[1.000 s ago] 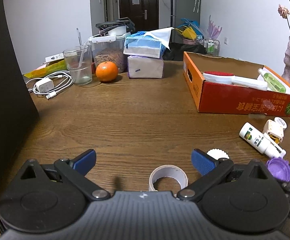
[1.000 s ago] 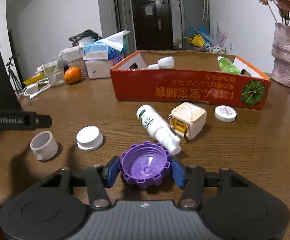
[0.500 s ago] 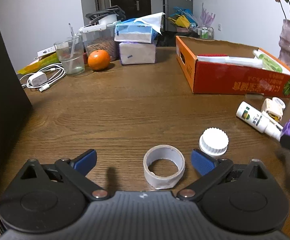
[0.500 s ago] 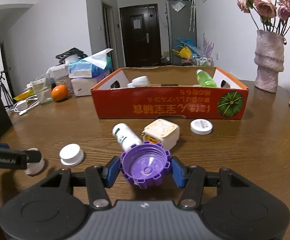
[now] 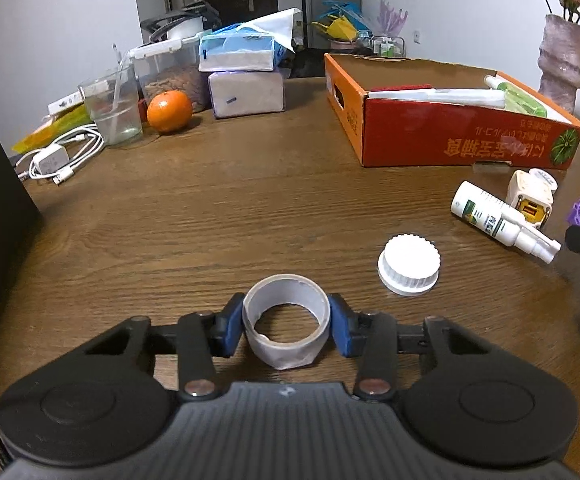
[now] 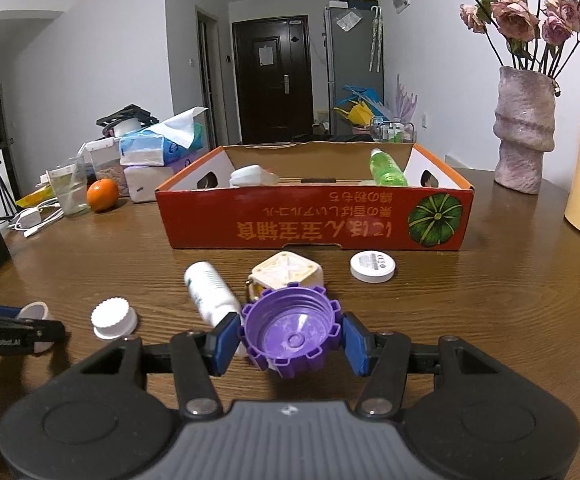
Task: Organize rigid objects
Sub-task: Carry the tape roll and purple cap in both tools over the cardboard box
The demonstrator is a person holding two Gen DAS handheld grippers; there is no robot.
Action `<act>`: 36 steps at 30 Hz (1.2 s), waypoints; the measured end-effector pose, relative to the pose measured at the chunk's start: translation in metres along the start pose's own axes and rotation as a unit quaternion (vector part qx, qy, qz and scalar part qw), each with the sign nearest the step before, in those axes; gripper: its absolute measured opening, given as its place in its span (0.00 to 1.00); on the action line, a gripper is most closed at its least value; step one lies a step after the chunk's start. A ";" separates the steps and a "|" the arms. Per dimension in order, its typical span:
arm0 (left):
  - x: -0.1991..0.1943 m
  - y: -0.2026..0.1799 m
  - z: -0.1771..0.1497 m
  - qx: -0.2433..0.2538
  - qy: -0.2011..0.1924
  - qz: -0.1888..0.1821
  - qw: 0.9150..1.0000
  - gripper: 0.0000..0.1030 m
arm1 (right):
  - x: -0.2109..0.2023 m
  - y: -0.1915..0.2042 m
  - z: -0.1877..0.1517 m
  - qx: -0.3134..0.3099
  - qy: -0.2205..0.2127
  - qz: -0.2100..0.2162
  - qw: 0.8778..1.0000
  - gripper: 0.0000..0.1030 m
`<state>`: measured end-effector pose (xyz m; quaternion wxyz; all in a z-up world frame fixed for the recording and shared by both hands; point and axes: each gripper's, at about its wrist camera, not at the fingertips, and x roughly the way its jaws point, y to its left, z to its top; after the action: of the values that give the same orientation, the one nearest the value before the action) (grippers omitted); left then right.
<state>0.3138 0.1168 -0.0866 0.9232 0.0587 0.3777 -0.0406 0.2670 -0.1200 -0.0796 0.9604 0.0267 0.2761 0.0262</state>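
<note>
Now the left gripper is clenched on a grey tape ring, its blue pads pressing the ring's two sides, with the ring standing open-end up low over the wooden table. Over in the right wrist view, the right gripper grasps a purple ridged cap between its blue pads, hollow side facing up and tilted a little toward the camera, held above the tabletop. Just beyond that cap lie a white spray bottle on its side and a cream cube-shaped plug adapter, the two close together, and a flat white round lid sits to the adapter's right, near the front wall of the orange cardboard box. Inside the box a green bottle and a white object are visible. A white ribbed cap rests on the table just right of and beyond the tape ring, apart from it. Farther left on the table stand an orange, a clear glass, a coiled white charger cable and stacked tissue packs. A textured vase with dried roses stands to the right of the box.
</note>
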 end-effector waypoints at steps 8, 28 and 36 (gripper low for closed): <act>0.000 0.003 0.001 -0.010 -0.002 0.015 1.000 0.43 | 0.000 -0.011 0.003 0.004 -0.002 -0.004 1.000 0.52; -0.023 -0.027 0.034 -0.043 -0.049 0.000 0.998 0.43 | -0.010 -0.038 0.024 0.008 -0.026 -0.004 1.000 0.52; -0.026 -0.046 0.054 -0.046 -0.061 0.002 0.997 0.43 | -0.014 -0.048 0.037 0.012 -0.045 -0.002 0.999 0.52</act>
<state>0.3272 0.0648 -0.0342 0.9463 0.0147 0.3219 -0.0244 0.2770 -0.1700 -0.0443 0.9715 0.0383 0.2332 0.0197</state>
